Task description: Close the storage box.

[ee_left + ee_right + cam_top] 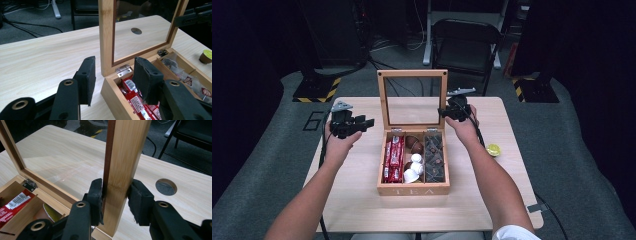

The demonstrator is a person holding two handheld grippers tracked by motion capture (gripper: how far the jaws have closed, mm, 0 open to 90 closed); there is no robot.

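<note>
A wooden tea box (pixel 413 189) is set near the middle of the table (pixel 357 200), with its glass-paned lid (pixel 412 75) standing upright at the back. In the high view, the right gripper (pixel 447 112) is seen at the right side rail of the lid, low down and just above the hinge. In the right gripper view, that rail (pixel 122 170) is clamped between the two black pads (pixel 96 195), which are pressed against its opposite faces; the jaws are thus closed on the lid frame.

The left gripper (pixel 364 121) is held above the table to the left of the box, well clear of the lid. In the left gripper view, its jaws are seen part open with nothing between them, the back left corner of the box (pixel 112 87) lying just beyond.

Red packets (pixel 394 159) are stacked in the left compartment, brown and white pods (pixel 414 161) in the middle one, and dark sachets (pixel 434 156) in the right one. A small yellow-topped pod (pixel 493 149) is left on the table, right of the box.
</note>
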